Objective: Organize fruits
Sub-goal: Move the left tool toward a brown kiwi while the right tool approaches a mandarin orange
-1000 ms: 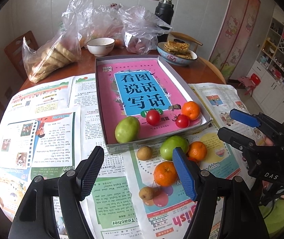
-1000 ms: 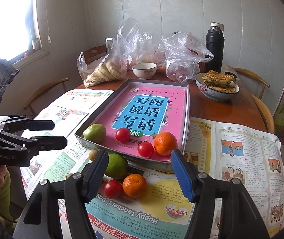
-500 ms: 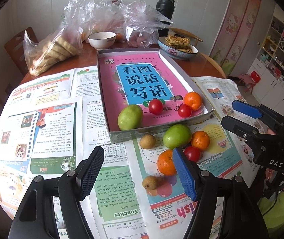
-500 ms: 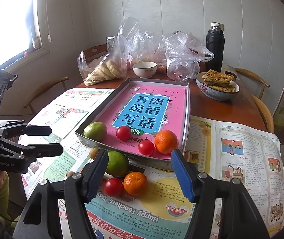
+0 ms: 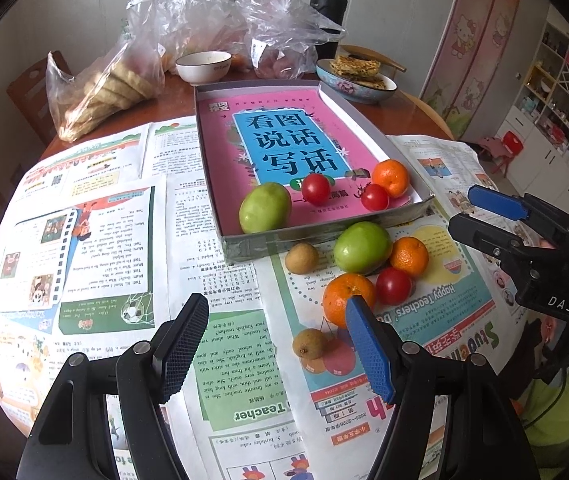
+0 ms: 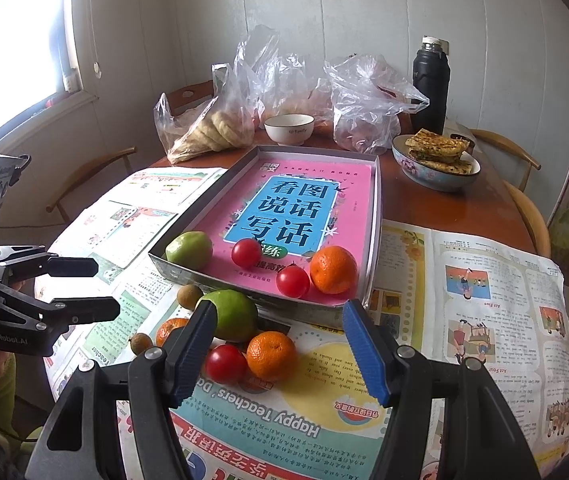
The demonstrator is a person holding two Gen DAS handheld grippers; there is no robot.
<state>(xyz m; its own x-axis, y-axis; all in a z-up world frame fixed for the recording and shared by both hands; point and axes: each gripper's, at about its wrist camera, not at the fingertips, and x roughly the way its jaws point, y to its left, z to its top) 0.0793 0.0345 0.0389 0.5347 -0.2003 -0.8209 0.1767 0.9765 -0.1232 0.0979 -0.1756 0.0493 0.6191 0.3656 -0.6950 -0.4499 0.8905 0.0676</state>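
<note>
While both tools hang above the newspaper-covered tabletop, the left gripper has its fingers spread wide with nothing between them, poised over the near edge of the paper. Just past its blue finger lie a small brown fruit and an orange, with a red tomato touching that orange. Beyond these sit a green fruit, a second orange at its side, and another small brown fruit close to the front wall of the tray.

The right gripper is likewise released, its fingers parted and empty, held over the same loose cluster; from its own camera the tomato and an orange lie directly between the tips, with the green fruit just behind them.

The shallow grey tray rests farther in on the tabletop with a pink book lining its floor. Along its near end are a green fruit, two tomatoes and an orange, the second tomato touching that orange.

At the far edge of the tabletop stand a white bowl, clear plastic bags holding baked goods, a patterned bowl of flatbread and a black flask.
</note>
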